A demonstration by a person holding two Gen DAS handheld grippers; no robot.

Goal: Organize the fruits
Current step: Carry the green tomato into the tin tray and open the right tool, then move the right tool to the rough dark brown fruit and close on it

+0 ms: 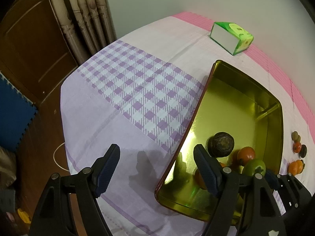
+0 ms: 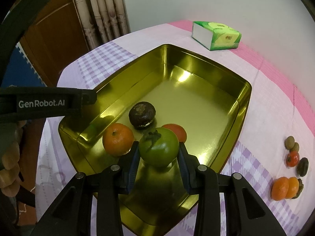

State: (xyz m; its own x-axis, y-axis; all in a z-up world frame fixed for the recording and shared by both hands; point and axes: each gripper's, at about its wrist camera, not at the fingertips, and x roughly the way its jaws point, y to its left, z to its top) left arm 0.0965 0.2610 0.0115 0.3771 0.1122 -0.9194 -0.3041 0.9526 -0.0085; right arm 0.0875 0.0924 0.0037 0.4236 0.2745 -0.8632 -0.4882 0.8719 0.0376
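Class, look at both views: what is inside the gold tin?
Inside the tin: a dark fruit, an orange, a red fruit and a green fruit gripped by the right gripper. The green fruit covers much of the red one.

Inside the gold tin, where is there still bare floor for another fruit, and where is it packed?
The gold tin is bare along its far half, toward the tissue box. It is crowded near the front, around the dark fruit, the orange and the green fruit in the right hand-held gripper.
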